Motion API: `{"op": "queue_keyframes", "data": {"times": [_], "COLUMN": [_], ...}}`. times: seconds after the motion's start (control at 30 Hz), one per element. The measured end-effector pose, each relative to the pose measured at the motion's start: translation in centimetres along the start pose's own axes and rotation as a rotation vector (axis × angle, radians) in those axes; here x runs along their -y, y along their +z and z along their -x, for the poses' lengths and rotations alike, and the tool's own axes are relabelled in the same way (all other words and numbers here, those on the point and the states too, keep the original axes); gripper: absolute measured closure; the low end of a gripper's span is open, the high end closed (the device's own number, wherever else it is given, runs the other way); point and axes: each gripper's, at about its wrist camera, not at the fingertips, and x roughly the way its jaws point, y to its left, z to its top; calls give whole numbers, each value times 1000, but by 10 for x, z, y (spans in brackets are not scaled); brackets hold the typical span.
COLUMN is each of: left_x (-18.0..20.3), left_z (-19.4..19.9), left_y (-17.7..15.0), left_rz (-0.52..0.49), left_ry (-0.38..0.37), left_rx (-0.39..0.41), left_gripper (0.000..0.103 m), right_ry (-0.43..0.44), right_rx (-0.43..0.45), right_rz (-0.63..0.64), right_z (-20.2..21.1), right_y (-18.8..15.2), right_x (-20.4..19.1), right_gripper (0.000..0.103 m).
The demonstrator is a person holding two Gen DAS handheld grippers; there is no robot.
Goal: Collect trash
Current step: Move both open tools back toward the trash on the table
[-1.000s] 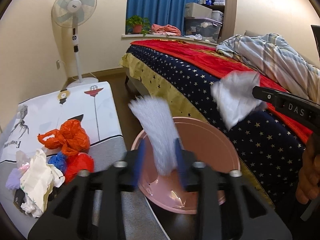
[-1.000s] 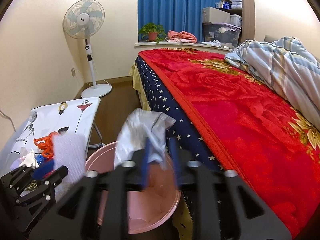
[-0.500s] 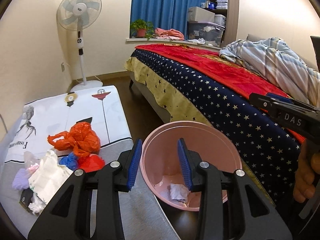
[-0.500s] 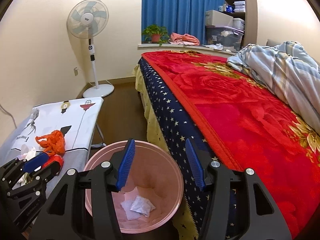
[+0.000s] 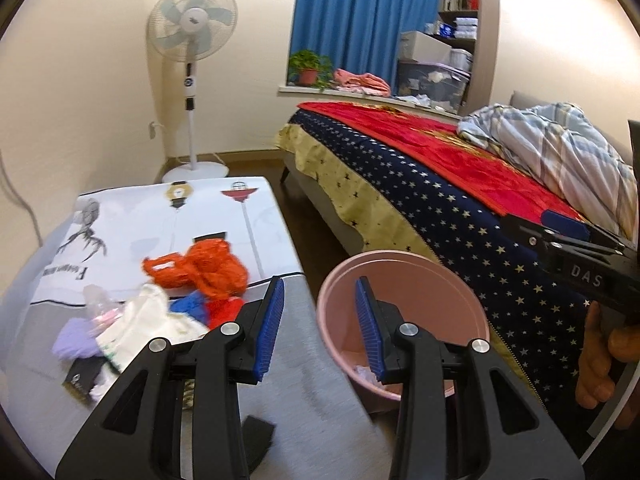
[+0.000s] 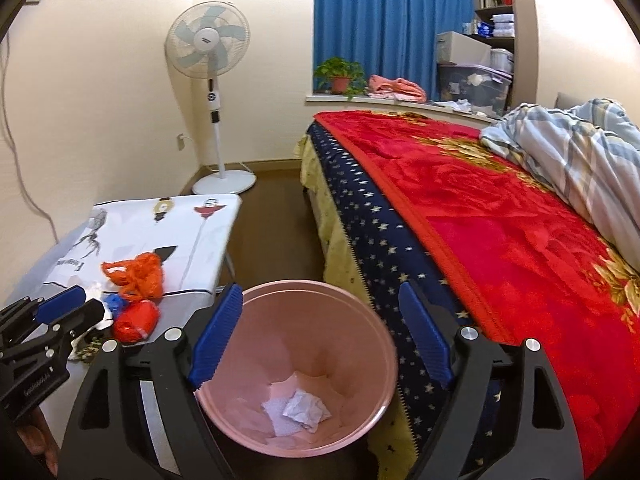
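- Pink bin (image 5: 404, 276) is the landmark in the left wrist view: it stands on the floor between the table (image 5: 280, 364) and the bed (image 5: 440, 208).
- Left gripper (image 5: 320, 324) hangs with its blue pads spread and nothing between them, one pad over the table edge, the other over the bin's near rim.
- Trash pile (image 5: 160, 304) lies on the table, left of the bin: an orange bag (image 5: 208, 268), white, blue and purple scraps.
- Right gripper (image 5: 568, 248) shows to the right of the bin, over the bed edge.
- Pink bin (image 6: 316, 364) fills the low centre of the right wrist view, with crumpled white paper (image 6: 298, 408) on its bottom.
- Right gripper (image 6: 320, 340) is spread wide and empty above the bin.
- Orange bag (image 6: 136, 274) and a red wad (image 6: 136, 320) lie left of the bin, near the left gripper (image 6: 64, 312).
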Motion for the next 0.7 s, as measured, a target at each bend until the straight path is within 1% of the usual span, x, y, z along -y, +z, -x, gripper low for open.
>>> {"op": "queue_keyframes", "data": {"times": [0.07, 0.13, 0.2, 0.37, 0.4, 0.43, 0.53, 0.7], "left_x": [-10, -19, -31, -56, -61, -68, -81, -102], "left_z": [6, 12, 18, 27, 29, 30, 35, 43], "left_y": [-1, -3, -5, -8, -9, -10, -12, -15], "left_rz": [13, 23, 37, 76, 85, 96, 125, 169], "left_ry": [14, 29, 47, 85, 93, 106, 147, 192], "left_rx": [5, 8, 11, 11, 11, 12, 19, 31], "left_gripper": [66, 66, 66, 66, 66, 66, 66, 67], "right_ry": [18, 31, 47, 81, 92, 105, 155, 236], "right_rx": [10, 17, 28, 33, 30, 25, -1, -74], "right_rz": [6, 14, 29, 56, 59, 62, 67, 47], "right_z": [4, 8, 12, 16, 16, 15, 10, -7], "right_y": [1, 2, 3, 0, -2, -3, -14, -36], "right_x": [-7, -12, -21, -40, -45, -49, -66, -91], "right_gripper": [26, 31, 32, 43, 47, 50, 54, 54]}}
